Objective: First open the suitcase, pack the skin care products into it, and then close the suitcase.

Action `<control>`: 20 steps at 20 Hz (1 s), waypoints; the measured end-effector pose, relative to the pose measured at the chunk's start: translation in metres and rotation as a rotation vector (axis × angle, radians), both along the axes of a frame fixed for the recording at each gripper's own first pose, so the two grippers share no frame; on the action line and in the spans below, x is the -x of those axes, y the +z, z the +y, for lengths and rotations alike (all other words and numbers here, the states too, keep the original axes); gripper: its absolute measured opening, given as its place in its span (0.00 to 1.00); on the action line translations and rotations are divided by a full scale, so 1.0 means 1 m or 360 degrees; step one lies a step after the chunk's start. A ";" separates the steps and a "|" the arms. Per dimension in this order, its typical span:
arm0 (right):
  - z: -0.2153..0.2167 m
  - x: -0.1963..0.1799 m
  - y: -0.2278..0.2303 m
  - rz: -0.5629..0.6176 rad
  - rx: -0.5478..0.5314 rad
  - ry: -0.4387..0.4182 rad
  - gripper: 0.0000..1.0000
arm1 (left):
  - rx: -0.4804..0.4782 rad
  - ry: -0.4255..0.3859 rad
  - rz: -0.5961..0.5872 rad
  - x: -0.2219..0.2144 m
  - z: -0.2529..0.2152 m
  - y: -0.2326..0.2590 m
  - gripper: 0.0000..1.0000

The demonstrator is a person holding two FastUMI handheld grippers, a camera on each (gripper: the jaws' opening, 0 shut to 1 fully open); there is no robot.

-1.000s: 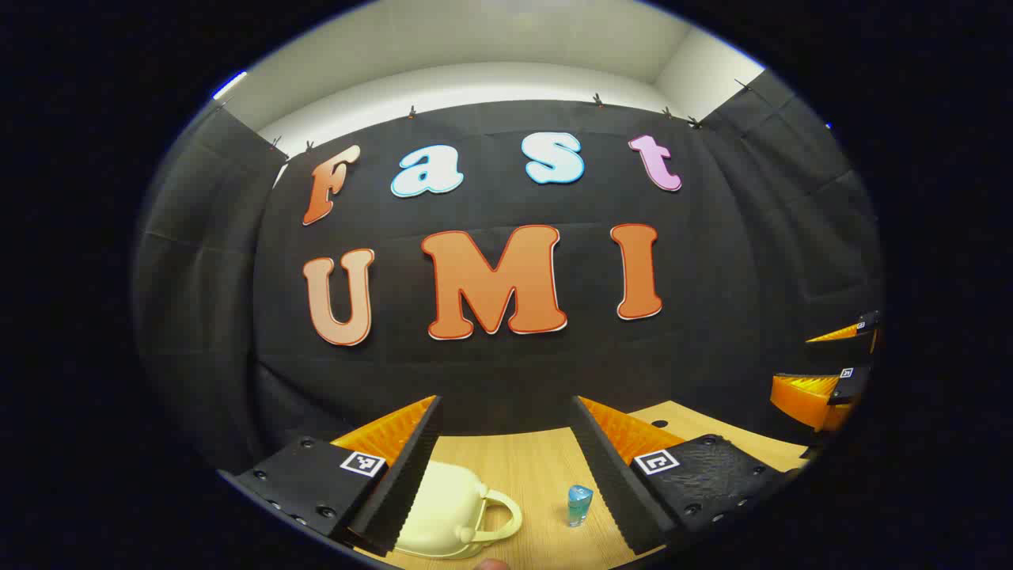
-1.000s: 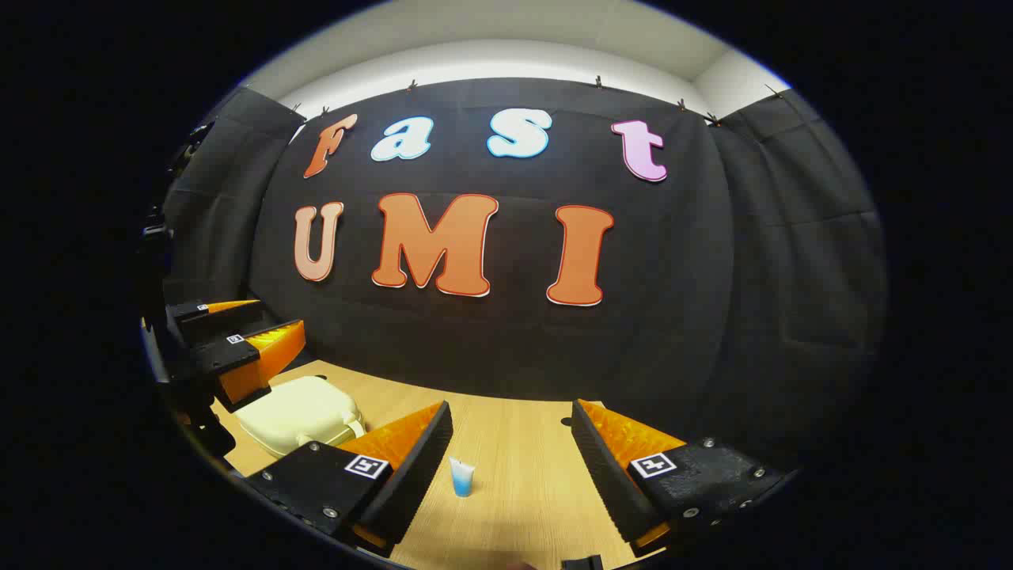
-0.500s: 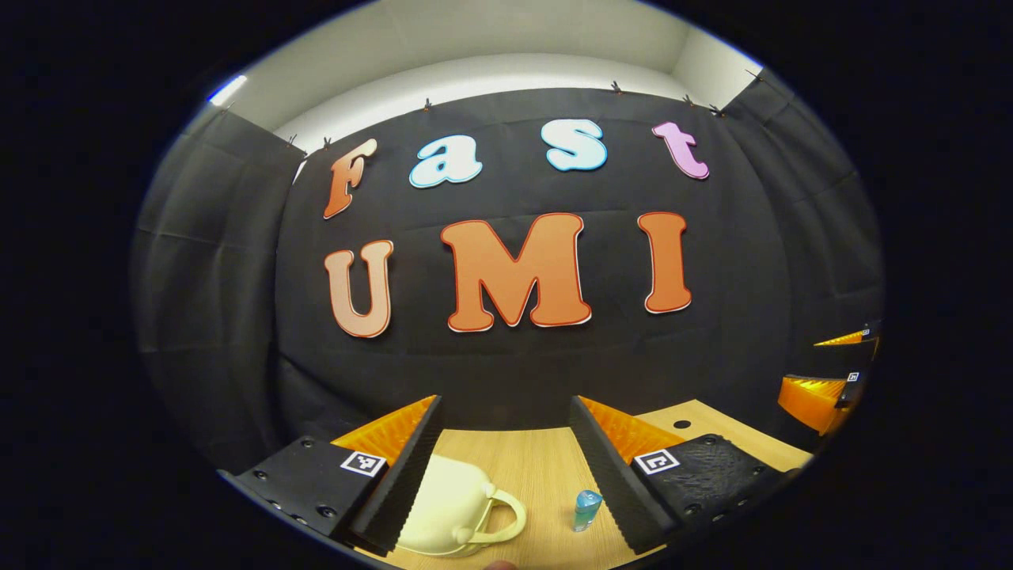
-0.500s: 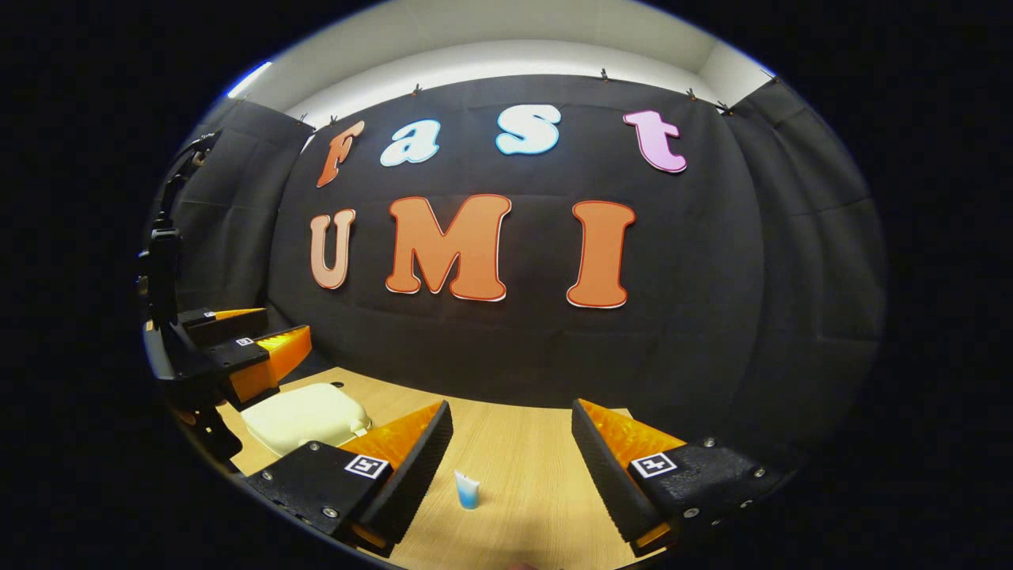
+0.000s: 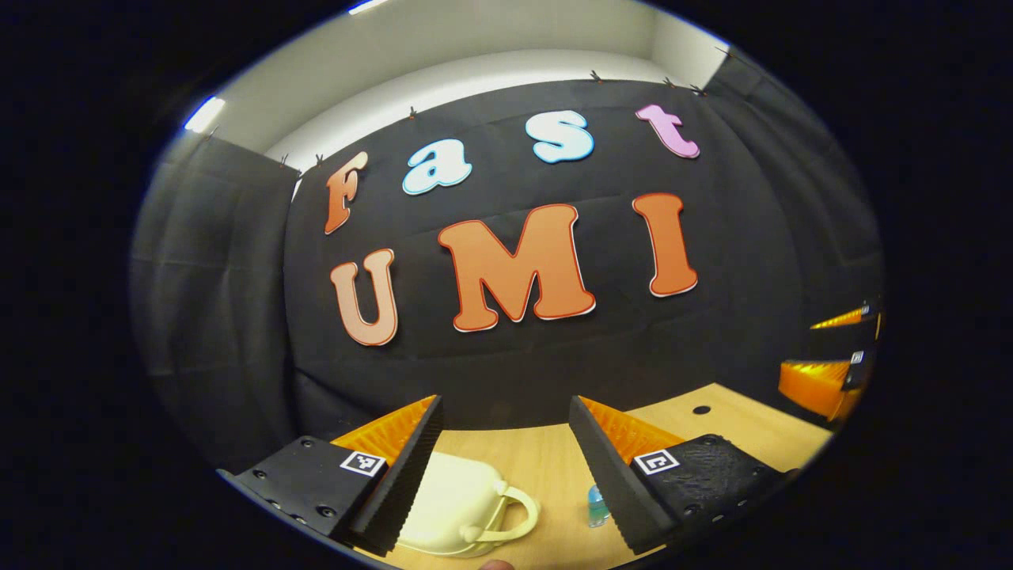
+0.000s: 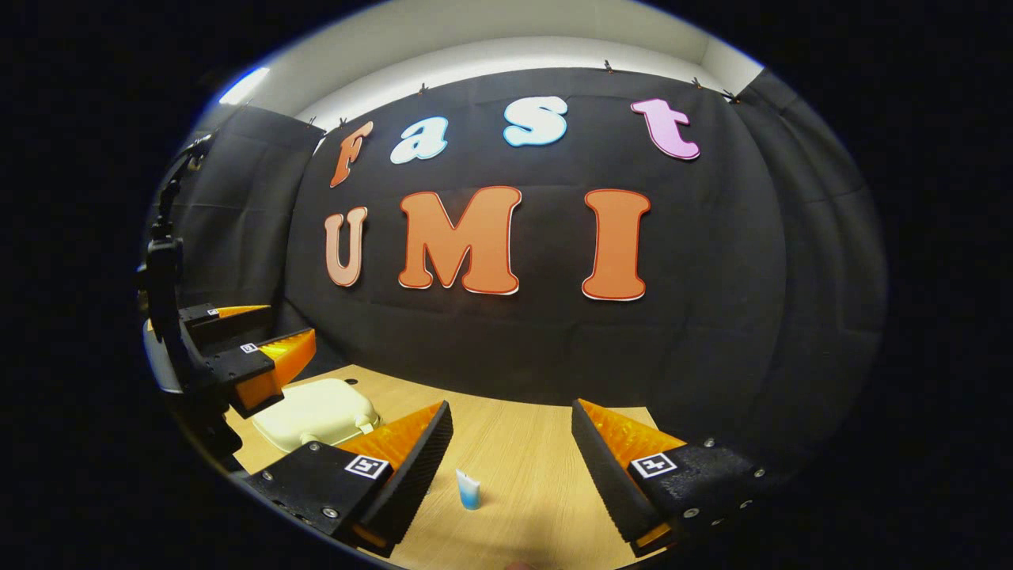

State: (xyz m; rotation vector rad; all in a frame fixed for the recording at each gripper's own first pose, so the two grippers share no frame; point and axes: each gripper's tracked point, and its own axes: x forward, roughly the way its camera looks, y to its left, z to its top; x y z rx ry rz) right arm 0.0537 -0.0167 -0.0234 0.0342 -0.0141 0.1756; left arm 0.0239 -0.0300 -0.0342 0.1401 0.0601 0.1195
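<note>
Recording booth, not a home: black cloth walls (image 6: 712,317) clipped along the top edge, pale room wall (image 6: 514,55) above, and a wooden tabletop (image 6: 522,467).

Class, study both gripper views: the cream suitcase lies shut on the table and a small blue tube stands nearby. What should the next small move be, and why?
Probably lower the left tongs onto the suitcase to lift its lid. The suitcase looks closed, both tongs are open and hold nothing, and the blue tube cannot be packed until the suitcase is open. The left tongs sit nearest the suitcase.
</note>
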 end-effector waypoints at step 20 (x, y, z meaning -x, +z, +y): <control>-0.028 -0.028 -0.026 0.0116 0.0009 -0.0251 0.95 | -0.1369 -0.0569 0.0641 -0.011 -0.007 -0.260 0.92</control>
